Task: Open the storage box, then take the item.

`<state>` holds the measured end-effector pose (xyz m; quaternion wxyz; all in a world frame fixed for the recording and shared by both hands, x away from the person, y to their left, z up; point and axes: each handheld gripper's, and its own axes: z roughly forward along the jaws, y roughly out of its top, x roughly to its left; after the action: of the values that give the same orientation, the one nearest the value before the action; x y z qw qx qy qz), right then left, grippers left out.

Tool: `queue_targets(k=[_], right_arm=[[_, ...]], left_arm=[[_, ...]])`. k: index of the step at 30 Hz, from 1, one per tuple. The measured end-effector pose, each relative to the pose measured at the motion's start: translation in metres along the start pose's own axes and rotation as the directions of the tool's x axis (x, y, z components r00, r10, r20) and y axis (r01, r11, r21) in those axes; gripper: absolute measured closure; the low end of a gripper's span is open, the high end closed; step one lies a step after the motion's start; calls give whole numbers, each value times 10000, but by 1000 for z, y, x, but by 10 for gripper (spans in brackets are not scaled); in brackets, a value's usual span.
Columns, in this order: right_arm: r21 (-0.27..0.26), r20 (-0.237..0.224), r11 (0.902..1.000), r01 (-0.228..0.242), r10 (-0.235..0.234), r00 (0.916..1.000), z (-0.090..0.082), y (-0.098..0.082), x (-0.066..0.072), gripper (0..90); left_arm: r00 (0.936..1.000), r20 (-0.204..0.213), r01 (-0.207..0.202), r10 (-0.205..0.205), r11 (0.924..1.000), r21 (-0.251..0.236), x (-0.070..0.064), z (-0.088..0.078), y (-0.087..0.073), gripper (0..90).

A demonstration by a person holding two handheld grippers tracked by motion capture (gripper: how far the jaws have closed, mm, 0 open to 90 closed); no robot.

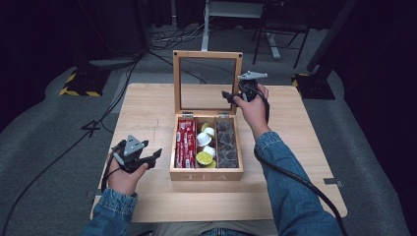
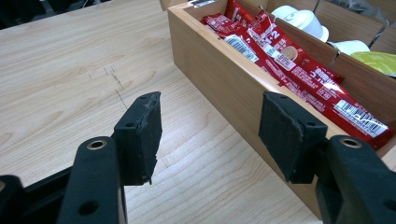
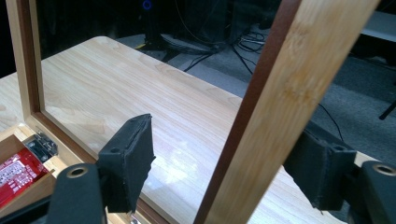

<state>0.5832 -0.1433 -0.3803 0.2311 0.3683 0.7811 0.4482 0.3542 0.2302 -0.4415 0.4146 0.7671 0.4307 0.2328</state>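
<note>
From high up, I see the pale wooden tea box with the word TEA on its front. It sits in the middle of the smooth light wood table. Its wooden lid frame with a see-through pane stands straight up at the back. Inside are three rows: shiny red packets on the left, round white and yellow-green cups in the middle, and dark crinkly packets on the right. My right gripper is at the right edge of the lid. My left gripper is just beside the left wall of the box, low over the table. The floor around is grey carpet with black cables, and the room behind is dark.

In my left gripper view, my two black jaws with rough flat pads are spread apart with nothing between them. The box wall runs close by the right jaw. Here I can read barcodes and white labels on the red packets, and see faint pencil marks on the table.

In my right gripper view, the lid's right wooden bar stands between my spread jaws. One pad is clear of it; the other is behind the bar, so I cannot tell if it touches. A small metal hinge shows at the bottom left.
</note>
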Motion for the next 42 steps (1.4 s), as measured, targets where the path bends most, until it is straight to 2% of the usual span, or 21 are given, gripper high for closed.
queue_targets(k=[7,8,11,13,14,17,20,24,25,30,36,42], right_arm=[[-196,41,9998,62,-61,10000,-20,7,-6,247],[-197,41,9998,84,-83,10000,-24,8,-7,244],[-186,39,9996,221,-220,9997,-32,10,-8,242],[-279,-173,9993,264,-269,9995,-45,13,-7,239],[-279,-173,9993,264,-269,9995,-45,13,-7,239],[-317,-345,9975,633,-644,9973,-65,16,-3,240],[-349,-592,9965,758,-778,9952,-79,16,3,247],[-354,-777,9961,804,-830,9935,-92,15,9,255],[-297,-910,9957,881,-905,9917,-100,13,13,259],[-425,-1349,9958,811,-861,9871,-118,6,21,261],[-357,-1726,9972,652,-704,9825,-127,-7,26,266],[-49,-2037,9983,576,-574,9773,-122,-19,32,304]], left_arm=[[9996,116,261,-262,9996,54,4,2,0,374],[9991,275,301,-309,9992,270,5,4,0,365],[9990,321,283,-296,9988,411,6,5,0,364],[9988,341,324,-342,9981,517,8,6,0,359],[9986,350,365,-384,9979,533,8,7,0,359],[9986,332,389,-412,9970,674,10,7,-2,355],[9982,319,486,-511,9960,745,12,8,-3,355],[9981,314,497,-522,9958,770,12,8,-3,355],[9982,315,492,-516,9961,738,11,9,-3,355],[9980,357,490,-520,9955,805,10,10,-3,356],[9981,307,500,-532,9942,955,12,9,-7,352],[9991,128,384,-405,9901,1347,13,9,-11,344]])
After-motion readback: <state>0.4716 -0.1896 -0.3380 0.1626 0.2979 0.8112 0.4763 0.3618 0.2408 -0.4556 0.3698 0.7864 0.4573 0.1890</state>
